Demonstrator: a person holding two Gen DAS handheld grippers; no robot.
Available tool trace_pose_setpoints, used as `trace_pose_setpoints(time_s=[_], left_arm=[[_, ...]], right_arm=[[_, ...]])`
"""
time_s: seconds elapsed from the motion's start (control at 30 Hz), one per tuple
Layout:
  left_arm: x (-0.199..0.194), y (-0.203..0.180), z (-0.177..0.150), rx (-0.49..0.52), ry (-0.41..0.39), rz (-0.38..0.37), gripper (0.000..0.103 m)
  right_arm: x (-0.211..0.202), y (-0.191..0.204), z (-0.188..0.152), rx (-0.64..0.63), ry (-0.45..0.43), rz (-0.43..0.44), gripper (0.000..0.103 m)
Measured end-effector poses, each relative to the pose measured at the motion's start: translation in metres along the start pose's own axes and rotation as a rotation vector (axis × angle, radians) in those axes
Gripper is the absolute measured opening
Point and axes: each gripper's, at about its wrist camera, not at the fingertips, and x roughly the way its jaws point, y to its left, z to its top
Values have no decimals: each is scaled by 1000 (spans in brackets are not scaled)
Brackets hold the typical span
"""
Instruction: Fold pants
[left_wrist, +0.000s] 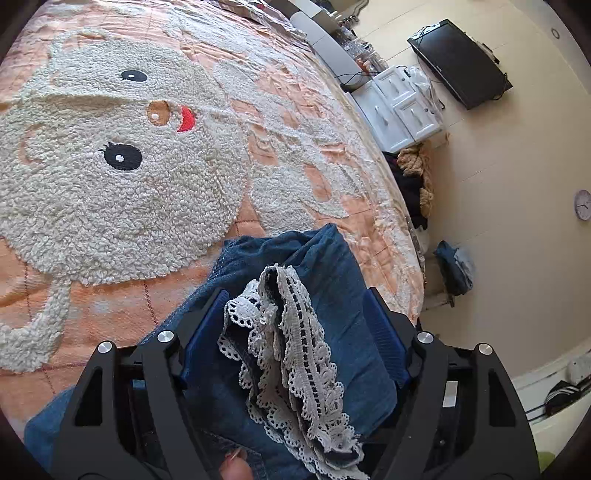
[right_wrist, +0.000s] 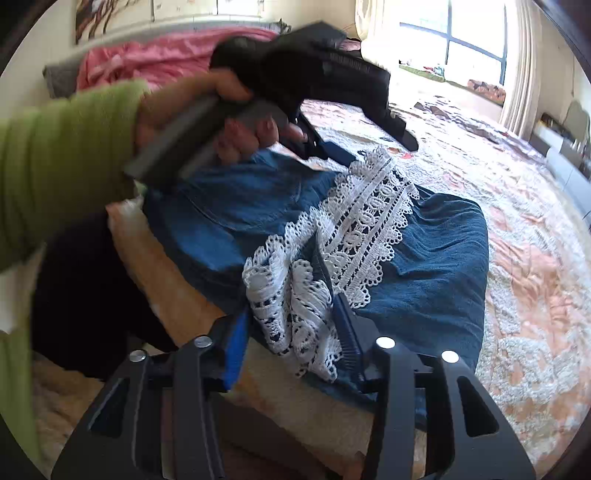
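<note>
Lace hem (left_wrist: 295, 354) lies loose between the spread left gripper (left_wrist: 295, 314) fingers; right gripper (right_wrist: 291, 325) fingers likewise spread, nothing pinched. Pants (right_wrist: 424, 254) lie bunched on the bed (left_wrist: 110, 184) near its edge. Judged: release after a fold. Next: regrip, fold again.

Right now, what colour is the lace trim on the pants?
White lace trim on blue denim pants; clearest in the right wrist view.

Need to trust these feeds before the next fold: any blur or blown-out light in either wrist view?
Left wrist view: sharp, evenly lit, fisheye bends the bedspread. Right wrist view: the sleeve and left gripper smear with motion; the window is blown out; the pants stay sharp.
</note>
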Motion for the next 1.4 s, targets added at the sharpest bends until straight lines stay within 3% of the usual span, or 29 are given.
trace_pose_setpoints(time_s=[0.07,0.2,0.27,0.33,0.43,0.53,0.6,0.67,0.77,0.87,1.03,1.13,1.23,1.33,1.4], left_arm=[[5,-1,-1,9,18,26,63],[14,3,-2,-3,48,75,48],[17,4,-1,-12,47,75,40],[19,3,-1,-15,42,70,32],[19,3,-2,-28,22,62,24],[15,2,-5,-27,-2,44,19],[10,2,-7,-29,-22,36,17],[2,3,-8,-34,-50,28,16],[-10,0,-11,-2,-109,54,16],[-13,-5,-12,38,-151,90,16],[5,3,-10,40,-126,193,18],[1,6,-9,35,-139,224,28],[-17,2,-10,37,-180,232,31],[-39,1,-14,11,-220,224,33],[-51,-6,-24,13,-228,224,33]], right_arm=[[-19,-14,3,81,-43,74,67],[-42,-71,18,243,-134,32,68],[-33,-106,27,319,-114,-37,68],[-12,-143,36,418,-40,-74,68],[16,-179,46,513,18,-57,65],[40,-201,50,590,65,10,46],[58,-211,48,641,112,72,21],[62,-213,45,651,109,126,10],[48,-214,52,631,34,123,8],[46,-212,66,568,15,59,8],[76,-205,62,488,97,-51,15],[72,-207,56,511,79,-42,23],[49,-205,50,525,38,-51,41],[21,-193,44,506,-15,-50,43],[7,-182,38,478,-36,-20,50]])
